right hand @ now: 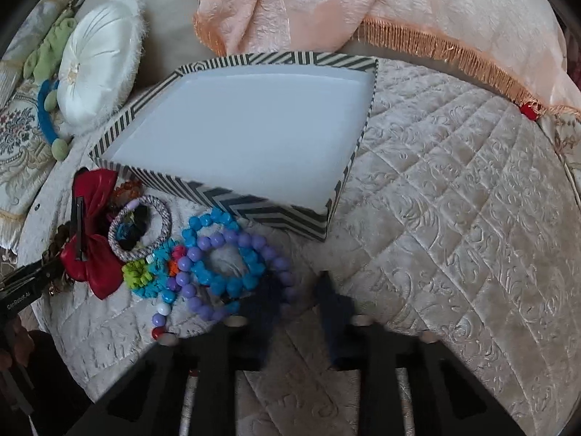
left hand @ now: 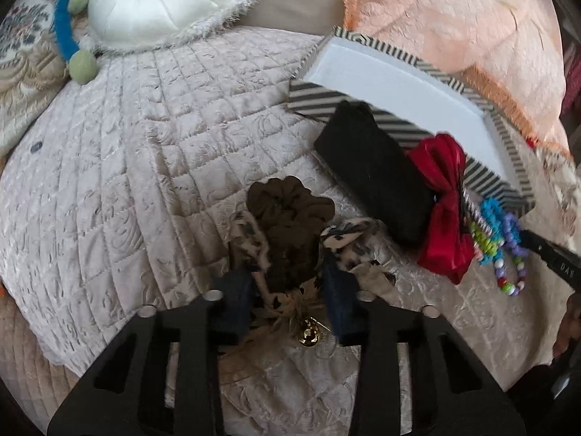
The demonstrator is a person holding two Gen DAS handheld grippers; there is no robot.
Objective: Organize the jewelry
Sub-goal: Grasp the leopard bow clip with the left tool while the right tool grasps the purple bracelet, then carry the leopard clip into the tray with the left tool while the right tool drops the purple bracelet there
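Observation:
A striped box (left hand: 366,112) (right hand: 254,203) with a white empty inside lies open on the quilted bed. In the left wrist view my left gripper (left hand: 290,290) is open, its fingers on either side of a brown scrunchie (left hand: 290,210) and a patterned scrunchie (left hand: 348,247) with a gold bell (left hand: 308,334). A black pouch (left hand: 374,174), a red bow (left hand: 443,225) (right hand: 90,232) and bead bracelets (left hand: 501,239) lie by the box. In the right wrist view my right gripper (right hand: 297,298) is open, just right of the blue and purple bead bracelets (right hand: 225,258) and a grey hair tie (right hand: 139,227).
A white round cushion (left hand: 163,3) (right hand: 98,69) and a blue and green toy (left hand: 72,36) lie at the far left. A peach fringed cloth (left hand: 454,36) (right hand: 399,11) lies behind the box. The quilt (right hand: 454,200) spreads to the right of the box.

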